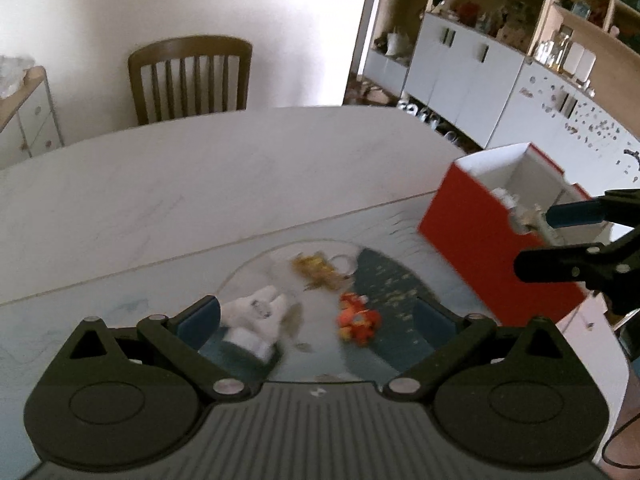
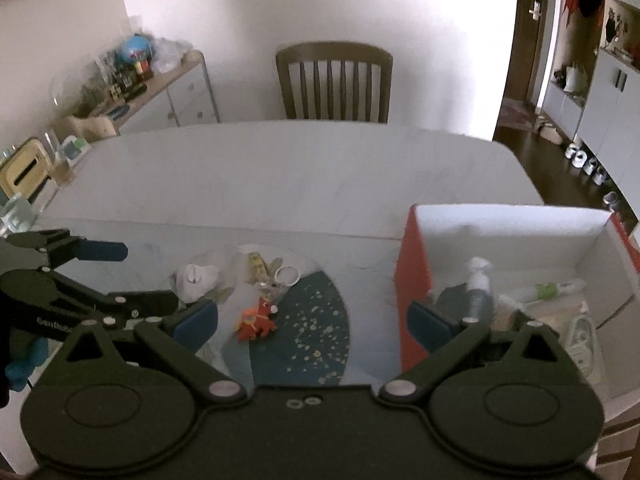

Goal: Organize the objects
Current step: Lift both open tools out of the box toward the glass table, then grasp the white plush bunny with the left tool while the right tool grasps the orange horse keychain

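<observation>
Nearest our left gripper [image 1: 316, 318], whose fingers are spread wide and hold nothing, sits the white plush toy [image 1: 256, 316], just beside the left pad, on the round glass plate [image 1: 256, 264]. We judge it light, soft and squashy, so a pinch across its middle should hold it without harm. Next to it on the same plate lies the orange charm [image 1: 356, 320], small and light, probably soft too; its body looks a surer hold than any loop. Toward the far side of the plate lies the yellow keychain [image 1: 316, 270] with its metal ring [image 2: 289, 275]; we expect the ring to be hard and slippery, so the figure is the better place to grip.

We count three small things on the plate: one white, one orange, one yellow.

To the right of the plate stands the red box [image 1: 480, 232], open-topped, white inside. Within it we make out a spray bottle [image 2: 478, 284], a green-and-white tube [image 2: 548, 290] and a few other items too blurred to count.

Our right gripper [image 2: 312, 326] is also spread wide and empty, one finger over the plate and the other over the box's near corner. Beyond the plate the white table [image 2: 280, 172] stretches to one wooden chair [image 2: 334, 80].
</observation>
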`<state>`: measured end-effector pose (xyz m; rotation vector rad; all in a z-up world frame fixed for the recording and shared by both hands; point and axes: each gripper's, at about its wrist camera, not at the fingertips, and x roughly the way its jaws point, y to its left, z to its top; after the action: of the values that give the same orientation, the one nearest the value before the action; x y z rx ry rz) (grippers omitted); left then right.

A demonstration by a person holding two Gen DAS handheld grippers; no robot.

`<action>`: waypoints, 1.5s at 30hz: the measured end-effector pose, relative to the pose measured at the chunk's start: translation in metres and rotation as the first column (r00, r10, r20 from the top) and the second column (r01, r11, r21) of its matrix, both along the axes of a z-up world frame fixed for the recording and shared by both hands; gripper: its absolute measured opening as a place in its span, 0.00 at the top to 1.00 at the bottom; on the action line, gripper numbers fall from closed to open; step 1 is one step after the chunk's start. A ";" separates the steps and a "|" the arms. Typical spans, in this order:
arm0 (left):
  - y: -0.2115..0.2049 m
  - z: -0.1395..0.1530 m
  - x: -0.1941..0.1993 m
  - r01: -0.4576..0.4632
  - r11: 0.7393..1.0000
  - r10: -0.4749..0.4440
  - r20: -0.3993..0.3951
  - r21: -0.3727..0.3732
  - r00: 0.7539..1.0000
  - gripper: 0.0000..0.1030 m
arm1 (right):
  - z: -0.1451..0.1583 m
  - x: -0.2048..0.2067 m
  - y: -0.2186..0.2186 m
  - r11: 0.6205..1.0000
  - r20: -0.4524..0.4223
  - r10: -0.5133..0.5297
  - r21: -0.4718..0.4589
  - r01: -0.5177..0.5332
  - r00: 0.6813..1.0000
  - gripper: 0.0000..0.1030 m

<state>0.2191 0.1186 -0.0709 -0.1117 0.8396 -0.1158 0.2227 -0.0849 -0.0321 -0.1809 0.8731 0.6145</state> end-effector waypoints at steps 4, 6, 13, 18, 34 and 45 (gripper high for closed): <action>0.016 -0.019 0.009 -0.010 1.000 0.010 -0.025 0.004 1.000 0.00 | -0.017 0.003 0.019 1.000 -0.026 0.007 -0.030 -0.008 1.000 0.02; 0.023 -0.029 0.016 -0.013 1.000 0.013 -0.043 0.004 0.999 0.00 | -0.025 0.003 0.027 0.999 -0.034 0.012 -0.044 -0.014 0.999 0.02; 0.039 -0.059 0.035 0.008 1.000 -0.009 -0.100 -0.010 0.995 0.00 | -0.060 0.007 0.055 0.992 -0.039 0.054 -0.115 -0.058 0.998 0.05; 0.044 -0.072 0.045 0.020 1.000 -0.022 -0.118 -0.011 0.993 0.00 | -0.084 0.010 0.070 0.986 -0.074 0.082 -0.138 -0.092 0.994 0.10; 0.038 -0.087 0.054 0.081 0.996 -0.080 -0.054 0.026 0.995 0.14 | -0.105 0.012 0.092 0.977 -0.085 0.122 -0.166 -0.135 0.989 0.31; 0.037 -0.085 0.051 0.084 0.995 -0.082 -0.028 0.050 0.996 0.49 | -0.103 0.012 0.100 0.977 -0.060 0.141 -0.153 -0.148 0.988 0.57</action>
<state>0.2702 0.1553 -0.1563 -0.0298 0.8725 -0.1711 0.2345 0.0152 -0.1353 -0.3760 0.9616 0.6881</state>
